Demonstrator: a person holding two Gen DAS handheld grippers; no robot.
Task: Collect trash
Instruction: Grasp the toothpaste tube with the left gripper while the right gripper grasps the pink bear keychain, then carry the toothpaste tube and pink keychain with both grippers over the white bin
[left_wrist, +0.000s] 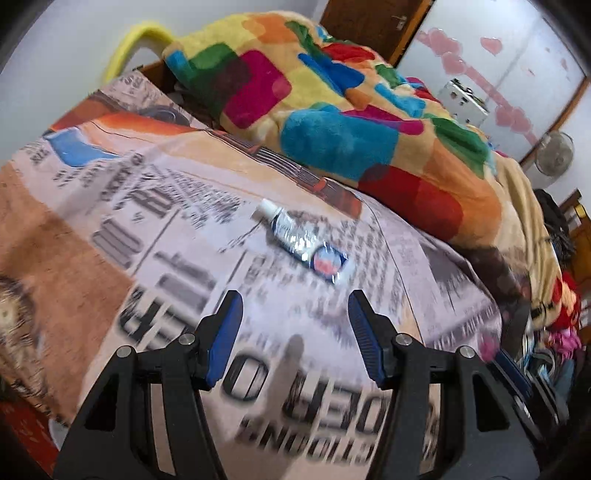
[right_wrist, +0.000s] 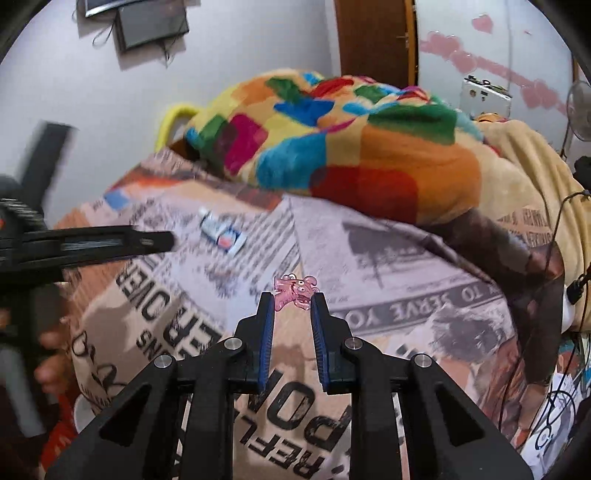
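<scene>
A small crumpled tube with a white cap and blue-red label (left_wrist: 306, 243) lies on the newspaper-print bedsheet (left_wrist: 166, 221). My left gripper (left_wrist: 293, 306) is open and empty, its fingertips just short of the tube. The tube also shows in the right wrist view (right_wrist: 223, 232), with the left gripper's finger (right_wrist: 147, 242) beside it. My right gripper (right_wrist: 293, 301) is shut on a small pink cartoon-printed wrapper (right_wrist: 295, 290), held at the fingertips above the sheet (right_wrist: 388, 280).
A bright patchwork fleece blanket (left_wrist: 332, 110) is heaped at the back of the bed, also in the right wrist view (right_wrist: 332, 147). A wooden door (right_wrist: 375, 40), a white wall box (left_wrist: 463, 99) and a fan (left_wrist: 554, 153) stand behind. Cables (right_wrist: 554, 236) and clutter lie right.
</scene>
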